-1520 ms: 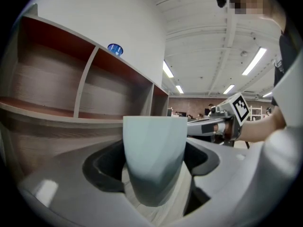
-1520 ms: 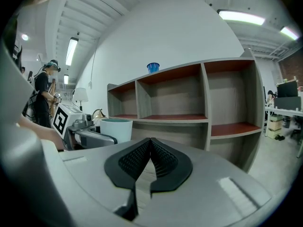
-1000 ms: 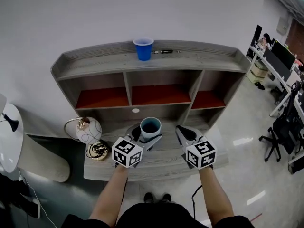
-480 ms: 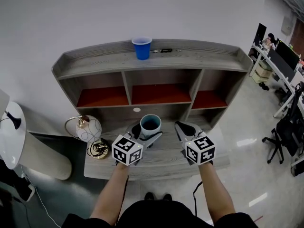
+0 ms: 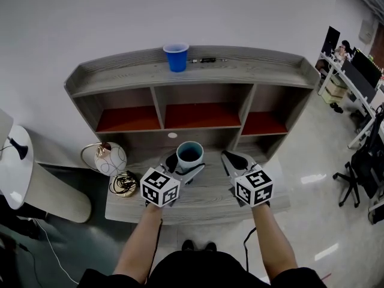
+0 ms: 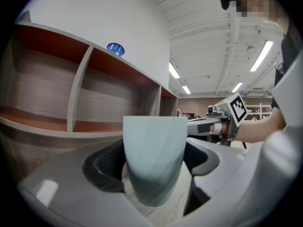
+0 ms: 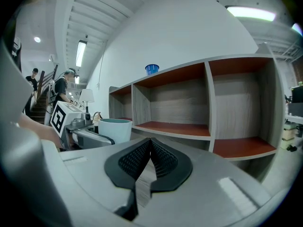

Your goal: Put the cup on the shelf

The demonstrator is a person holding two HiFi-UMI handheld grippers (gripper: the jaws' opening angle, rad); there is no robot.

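Grey wood shelf unit (image 5: 252, 71), white wall behind: left gripper (image 5: 186, 169) jaws wide, clamped on pale teal cup (image 5: 189, 153); right gripper (image 5: 233, 161) jaws together, empty.

small dark item (image 5: 204, 60) on shelf (image 5: 264, 71), unidentifiable

Head view looks steeply down over the shelf (image 5: 252, 71) — left gripper view and right gripper view face it low, close.
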